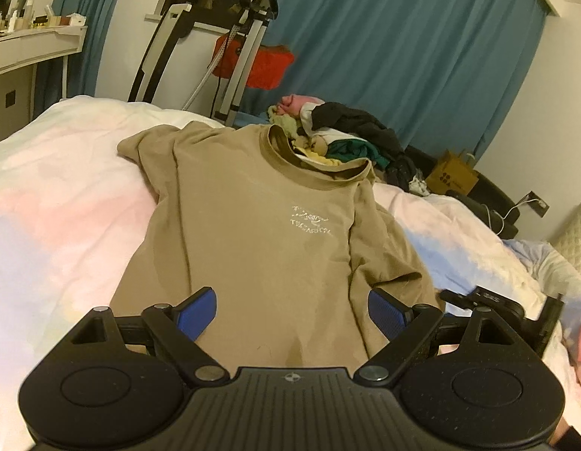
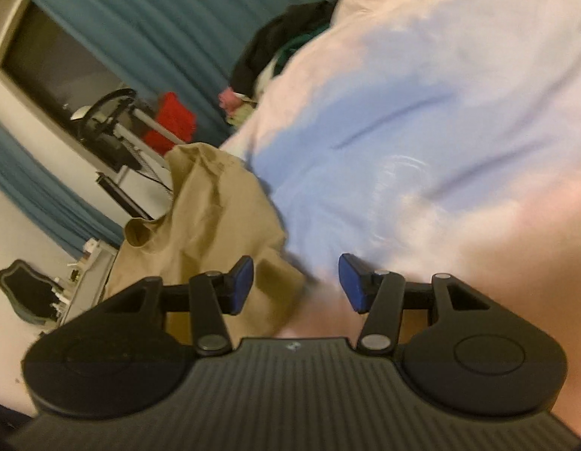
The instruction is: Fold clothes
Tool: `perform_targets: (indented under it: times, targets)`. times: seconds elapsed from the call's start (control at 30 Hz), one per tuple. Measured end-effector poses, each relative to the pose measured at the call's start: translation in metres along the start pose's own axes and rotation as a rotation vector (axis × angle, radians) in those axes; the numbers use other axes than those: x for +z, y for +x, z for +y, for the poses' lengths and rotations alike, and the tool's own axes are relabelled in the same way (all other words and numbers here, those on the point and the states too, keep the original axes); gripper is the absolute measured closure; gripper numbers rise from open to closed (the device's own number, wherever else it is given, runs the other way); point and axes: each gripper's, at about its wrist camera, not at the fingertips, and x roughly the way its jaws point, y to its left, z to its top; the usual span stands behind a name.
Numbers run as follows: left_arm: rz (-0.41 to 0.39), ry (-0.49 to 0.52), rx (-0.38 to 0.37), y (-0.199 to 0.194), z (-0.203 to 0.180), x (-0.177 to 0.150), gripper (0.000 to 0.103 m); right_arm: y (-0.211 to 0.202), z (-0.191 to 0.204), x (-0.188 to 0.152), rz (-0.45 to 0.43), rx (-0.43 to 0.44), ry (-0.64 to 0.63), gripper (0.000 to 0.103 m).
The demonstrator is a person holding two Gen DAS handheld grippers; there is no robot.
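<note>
Now the tan shirt (image 1: 252, 225) lies front side up on the bed (image 1: 65, 206), with its neck far from me and its bottom edge close to me. It looks mostly flat, but the sleeve on the right side is bunched and folded over. My left gripper (image 1: 290, 315) hangs over the bottom part of the shirt. Its blue pads (image 1: 196, 312) are wide apart and hold nothing.

My right gripper (image 2: 296, 283) is off to the shirt's side, tilted, over the edge where the shirt (image 2: 215, 225) meets the bed (image 2: 421, 131). Its pads are apart too, and nothing is between them. That view is blurry.

I think I am at the start of the fold. The shirt is laid out, but no fold is made yet. Next, I think I need to pinch one side of the shirt and bring it over the middle.

Past the shirt's neck sits a pile of clothes (image 1: 339, 131). Behind it hang blue curtains (image 1: 403, 37).
</note>
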Motion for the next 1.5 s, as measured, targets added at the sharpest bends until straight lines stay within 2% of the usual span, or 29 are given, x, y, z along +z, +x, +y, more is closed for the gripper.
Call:
perform_targets:
  times: [0.03,0.07,0.1,0.13,0.17,0.27,0.4,0.53,0.63,0.73,0.87,1.0,1.03,1.07,1.1,1.13,1.17,1.33,1.5]
  targets:
    - [0.0,-0.001,-0.009,0.0,0.0,0.0,0.014,0.004,0.005,0.001,0.001,0.005,-0.022,0.052]
    - [0.001,0.001,-0.012,0.0,-0.001,-0.001,0.014,0.007,0.012,0.001,0.011,-0.005,-0.059,0.068]
    - [0.006,-0.001,-0.01,0.001,0.0,-0.002,0.014,0.01,0.019,0.002,0.021,-0.015,-0.097,0.077]
    - [0.013,-0.006,-0.007,0.002,0.0,-0.003,0.014,0.012,0.026,0.002,0.031,-0.025,-0.134,0.09]
    - [0.021,-0.017,-0.007,0.002,0.002,-0.003,0.014,0.015,0.033,0.003,0.041,-0.035,-0.171,0.093]
    - [0.031,-0.063,-0.011,0.002,0.006,-0.002,0.014,0.01,0.054,0.024,0.008,-0.1,-0.289,0.095]
    - [0.024,-0.112,0.004,0.007,0.016,0.005,0.014,0.007,0.076,0.078,-0.097,-0.249,-0.457,0.095]
    - [0.039,-0.156,0.009,0.022,0.024,0.012,0.014,0.036,0.085,0.129,-0.12,-0.407,-0.55,0.095]
    - [0.053,-0.135,0.03,0.036,0.025,0.013,0.014,0.072,0.085,0.148,-0.112,-0.55,-0.655,0.095]
    - [0.062,-0.097,0.052,0.05,0.024,0.011,0.014,0.102,0.073,0.156,-0.083,-0.632,-0.669,0.095]
    - [0.069,-0.021,0.071,0.067,0.018,0.008,0.014,0.107,0.069,0.148,-0.1,-0.588,-0.657,0.095]
    - [0.087,0.025,0.063,0.078,0.01,0.005,0.014,0.11,0.067,0.139,-0.116,-0.538,-0.64,0.09]
    - [0.089,0.033,0.054,0.078,0.007,0.004,0.014,0.1,0.069,0.136,-0.113,-0.506,-0.614,0.082]
    - [0.086,0.046,0.046,0.078,0.005,0.003,0.014,0.092,0.073,0.132,-0.1,-0.48,-0.579,0.066]
    - [0.087,0.054,0.042,0.077,0.003,0.001,0.014,0.082,0.076,0.127,-0.089,-0.452,-0.545,0.059]
    - [0.089,0.061,0.038,0.076,0.001,0.0,0.014,0.068,0.079,0.121,-0.085,-0.418,-0.511,0.05]
    - [0.095,0.066,0.039,0.075,0.0,-0.002,0.014,0.051,0.083,0.112,-0.087,-0.39,-0.482,0.049]
    - [0.12,0.075,0.02,0.055,-0.001,-0.011,0.014,-0.049,0.104,0.049,-0.104,-0.243,-0.369,0.049]
    - [0.132,0.093,-0.036,0.021,-0.005,-0.021,0.014,-0.156,0.096,-0.013,-0.146,-0.147,-0.253,0.049]
